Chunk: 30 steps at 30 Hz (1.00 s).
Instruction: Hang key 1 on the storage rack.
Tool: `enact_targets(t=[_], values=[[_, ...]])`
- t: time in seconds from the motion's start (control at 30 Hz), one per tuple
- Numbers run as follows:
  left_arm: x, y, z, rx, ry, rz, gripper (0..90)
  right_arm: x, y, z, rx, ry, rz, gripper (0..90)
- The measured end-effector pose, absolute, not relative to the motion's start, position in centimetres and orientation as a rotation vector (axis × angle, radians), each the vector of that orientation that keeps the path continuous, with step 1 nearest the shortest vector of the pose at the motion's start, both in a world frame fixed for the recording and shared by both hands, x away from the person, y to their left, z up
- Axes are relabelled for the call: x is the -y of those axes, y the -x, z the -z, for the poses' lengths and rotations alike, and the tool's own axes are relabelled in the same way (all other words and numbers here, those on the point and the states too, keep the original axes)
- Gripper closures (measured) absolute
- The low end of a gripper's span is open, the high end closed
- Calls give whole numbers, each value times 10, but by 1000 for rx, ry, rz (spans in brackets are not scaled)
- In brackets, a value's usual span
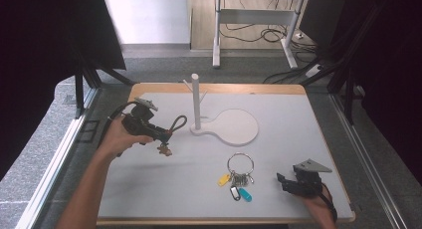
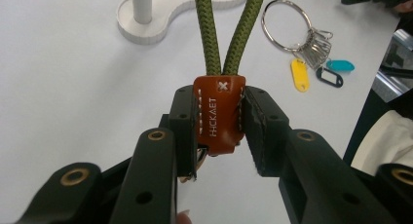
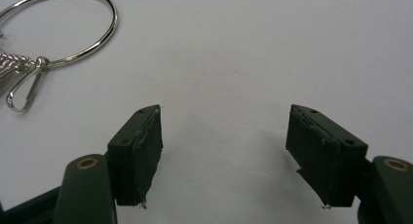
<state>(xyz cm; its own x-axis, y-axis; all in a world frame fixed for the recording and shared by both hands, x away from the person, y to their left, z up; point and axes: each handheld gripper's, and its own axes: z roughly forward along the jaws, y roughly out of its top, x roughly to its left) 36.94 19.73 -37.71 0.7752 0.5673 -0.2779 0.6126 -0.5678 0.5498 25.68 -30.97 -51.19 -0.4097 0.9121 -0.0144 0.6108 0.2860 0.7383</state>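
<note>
Left gripper view: left gripper [image 2: 220,121] clamps the brown leather tab [image 2: 219,114] of a green cord loop [image 2: 229,29], held above the table [image 1: 164,189]. Right gripper [image 3: 224,151] stands spread, holding nothing, beside the key ring [image 1: 241,164].

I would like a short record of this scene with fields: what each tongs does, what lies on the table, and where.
left tongs: shut on the brown leather tab of a green cord loop, lifted off the table
right tongs: open, nothing between the jaws, low over the white table
key ring: flat on the table, with yellow, teal and dark tags
white stand: upright post on a rounded base, beyond the key ring
</note>
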Motion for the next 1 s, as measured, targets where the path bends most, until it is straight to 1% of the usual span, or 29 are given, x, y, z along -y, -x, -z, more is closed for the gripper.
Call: enact_targets(t=[0.23,0.3,1.0], values=[[-203,-376,371,-879,-2299,84,677,310,-257,513,-2127,-1367,-920,294],[-206,-379,367,-877,-2270,88,677,311,-257,513,-2129,-1366,-921,291],[-211,-400,349,-889,-2250,66,677,310,-258,513,-2139,-1366,-924,288]])
